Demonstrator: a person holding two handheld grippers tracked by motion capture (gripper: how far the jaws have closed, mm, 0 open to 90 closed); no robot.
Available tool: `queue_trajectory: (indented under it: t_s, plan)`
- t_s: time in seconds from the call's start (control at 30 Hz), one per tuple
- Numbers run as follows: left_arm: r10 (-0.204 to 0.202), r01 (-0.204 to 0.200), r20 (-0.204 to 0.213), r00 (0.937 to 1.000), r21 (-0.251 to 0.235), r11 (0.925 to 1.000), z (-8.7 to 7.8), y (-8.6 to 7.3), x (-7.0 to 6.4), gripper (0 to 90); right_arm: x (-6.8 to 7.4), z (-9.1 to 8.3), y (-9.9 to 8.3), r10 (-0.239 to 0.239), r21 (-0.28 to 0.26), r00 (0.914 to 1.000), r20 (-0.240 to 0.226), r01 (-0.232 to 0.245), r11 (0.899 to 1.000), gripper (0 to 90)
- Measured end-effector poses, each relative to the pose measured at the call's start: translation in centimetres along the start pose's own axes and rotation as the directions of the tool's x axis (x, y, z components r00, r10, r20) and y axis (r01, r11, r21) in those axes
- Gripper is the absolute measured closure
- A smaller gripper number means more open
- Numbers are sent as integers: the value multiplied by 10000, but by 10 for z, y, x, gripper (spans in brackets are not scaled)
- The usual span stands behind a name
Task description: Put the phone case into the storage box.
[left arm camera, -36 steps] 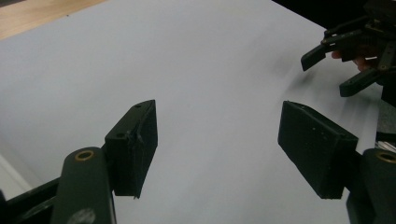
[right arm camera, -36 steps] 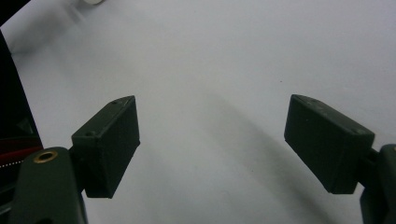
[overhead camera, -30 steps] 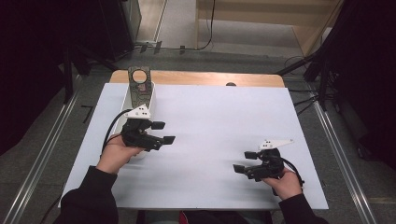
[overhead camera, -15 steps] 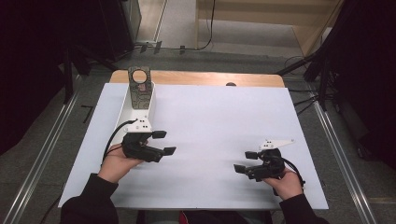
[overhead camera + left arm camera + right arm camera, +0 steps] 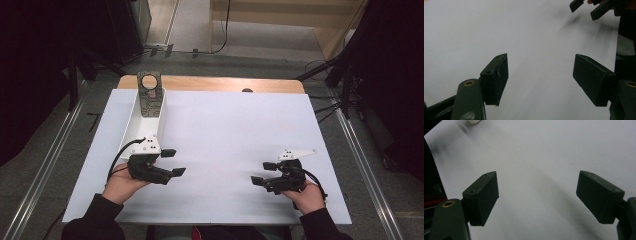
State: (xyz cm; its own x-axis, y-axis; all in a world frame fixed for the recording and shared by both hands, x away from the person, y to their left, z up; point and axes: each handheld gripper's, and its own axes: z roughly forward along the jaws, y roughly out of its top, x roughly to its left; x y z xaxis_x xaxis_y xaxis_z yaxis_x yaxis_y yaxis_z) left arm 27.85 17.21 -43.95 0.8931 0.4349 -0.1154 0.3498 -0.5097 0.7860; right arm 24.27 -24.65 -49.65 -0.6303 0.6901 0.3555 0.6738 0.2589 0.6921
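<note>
Near the tabletop's (image 5: 225, 130) left edge lies your white tray (image 5: 145, 117), its long axis running away from you, the dark patterned bracket (image 5: 150, 92) upright at its far end. Both the left hand-held gripper (image 5: 172, 162) and the right hand-held gripper (image 5: 264, 172) are spread wide, holding nothing. Swing left carelessly and you'd likely nudge the tray askew

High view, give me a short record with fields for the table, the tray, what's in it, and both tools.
table: white top, wooden edge at the far side
tray: white tray at the far left, long side running away from the person
in tray: dark patterned card with a round hole, leaning at the far end
left tool: open, empty, just near of the tray
right tool: open, empty, near right
</note>
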Motion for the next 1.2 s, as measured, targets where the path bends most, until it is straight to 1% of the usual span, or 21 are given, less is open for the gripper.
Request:
queue_trajectory:
  t_s: [0.07, 0.23, 0.33, 0.4, 0.5, 0.63, 0.7, 0.8, 0.9, 1.0, 1.2]
  plan:
    - [5, -5, -19, 10000, 62, 10000, 0, -2, 0, 283, 0, 0, 0, 0, 4, 10000, -2, 0, 10000, 170]
    - [61, -63, 180, 9998, 113, 9999, 1, -11, 0, 283, -1, -1, 0, -41, -9, 10000, 2, 41, 10000, 170]
    - [239, -245, 265, 9994, 221, 9995, 2, -14, -2, 283, -1, -1, 0, 2, -23, 10000, 27, -2, 10000, 170]
    - [260, -265, 358, 9990, 150, 9995, 2, -16, -4, 283, -1, -1, 0, 9, -14, 10000, 32, -9, 10000, 170]
    - [293, -304, 406, 9987, 283, 9991, 3, -20, -5, 283, -1, -1, 0, -9, -17, 10000, 17, 9, 10000, 170]
    - [232, -248, 447, 9987, 362, 9990, 4, -26, -5, 283, -1, -1, 0, -9, -15, 10000, 10, 9, 10000, 170]
    - [248, -270, 428, 9988, 520, 9983, 5, -30, -4, 283, -1, -2, 0, -11, -22, 10000, 8, 11, 10000, 170]
    - [245, -286, 574, 9981, 708, 9971, 6, -34, -4, 283, -1, -2, 0, -13, -36, 10000, 3, 13, 10000, 170]
    - [136, -188, 622, 9980, 838, 9963, 7, -39, -4, 283, -1, -2, -1, -23, -51, 10000, 2, 23, 10000, 170]
    - [147, -211, 641, 9978, 1005, 9947, 8, -43, -4, 283, -1, -2, -1, -9, -37, 10000, -2, 9, 10000, 170]
    - [16, -78, 597, 9982, 1038, 9946, 7, -47, -2, 283, -1, -3, -1, -17, -44, 10000, -10, 17, 10000, 170]
